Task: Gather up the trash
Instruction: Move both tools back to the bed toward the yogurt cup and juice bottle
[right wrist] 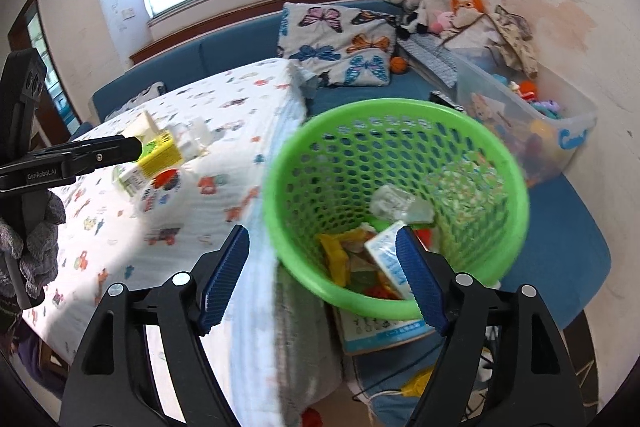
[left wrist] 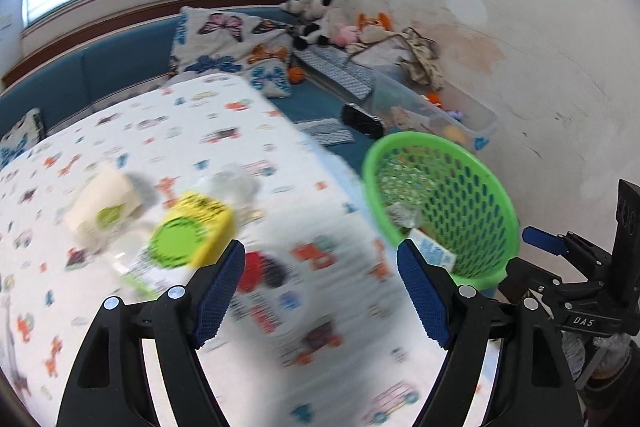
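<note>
A green mesh basket (right wrist: 400,131) stands just off the table's right edge and holds a white-blue carton (right wrist: 390,257), clear crumpled plastic (right wrist: 400,207) and yellow wrappers (right wrist: 338,255); it also shows in the left wrist view (left wrist: 448,183). On the patterned tablecloth (left wrist: 200,123) lie a yellow-green box (left wrist: 192,231), a cream carton (left wrist: 104,207), clear plastic (left wrist: 232,187) and a red-black wrapper (left wrist: 262,271). My left gripper (left wrist: 320,291) is open and empty above the table near the wrapper. My right gripper (right wrist: 324,275) is open and empty over the basket's near rim.
A blue sofa (right wrist: 240,43) with butterfly cushions (right wrist: 340,39) runs behind the table. Stuffed toys (right wrist: 424,3) and a clear toy bin (right wrist: 520,119) sit at the right by the wall. A box (right wrist: 384,335) lies under the basket.
</note>
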Demonstrator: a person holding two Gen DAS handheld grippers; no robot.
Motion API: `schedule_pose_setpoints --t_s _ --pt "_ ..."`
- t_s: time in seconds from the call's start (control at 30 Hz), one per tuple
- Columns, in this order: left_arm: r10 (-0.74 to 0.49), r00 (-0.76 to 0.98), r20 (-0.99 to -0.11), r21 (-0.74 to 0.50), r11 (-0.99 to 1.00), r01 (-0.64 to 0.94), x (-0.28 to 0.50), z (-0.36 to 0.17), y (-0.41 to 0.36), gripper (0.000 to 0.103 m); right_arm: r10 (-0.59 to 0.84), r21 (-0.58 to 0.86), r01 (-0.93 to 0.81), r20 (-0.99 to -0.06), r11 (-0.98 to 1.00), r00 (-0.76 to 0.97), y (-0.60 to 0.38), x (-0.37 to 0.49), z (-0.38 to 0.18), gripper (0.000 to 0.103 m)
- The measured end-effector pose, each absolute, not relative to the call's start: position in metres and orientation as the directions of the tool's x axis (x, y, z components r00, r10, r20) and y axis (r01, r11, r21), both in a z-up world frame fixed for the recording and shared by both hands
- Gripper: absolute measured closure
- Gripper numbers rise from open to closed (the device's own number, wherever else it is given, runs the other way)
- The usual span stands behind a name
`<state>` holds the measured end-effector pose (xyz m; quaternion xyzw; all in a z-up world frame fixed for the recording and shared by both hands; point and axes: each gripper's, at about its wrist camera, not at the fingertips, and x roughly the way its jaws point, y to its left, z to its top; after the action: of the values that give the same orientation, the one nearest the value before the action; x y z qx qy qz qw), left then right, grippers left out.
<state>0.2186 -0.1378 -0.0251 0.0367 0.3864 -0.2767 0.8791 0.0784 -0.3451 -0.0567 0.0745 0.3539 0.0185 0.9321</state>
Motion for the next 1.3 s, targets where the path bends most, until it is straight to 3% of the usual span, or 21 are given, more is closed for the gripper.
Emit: schedule_pose_setpoints --t_s 0.6,1.3 --pt "-0.349 0.616 -0.706 -0.160 0.926 0.341 0.220 -0.030 -0.024 0.027 0.244 0.113 -0.234 -0.706 0.966 0.665 -0.218 0.140 -0.076 0.024" --pt "-0.333 0.611 -0.718 -0.184 0.938 0.295 0.226 -0.042 0.011 0.027 0.239 0.051 -0.313 -0.765 0.948 0.598 -0.170 0.193 -0.104 0.016"
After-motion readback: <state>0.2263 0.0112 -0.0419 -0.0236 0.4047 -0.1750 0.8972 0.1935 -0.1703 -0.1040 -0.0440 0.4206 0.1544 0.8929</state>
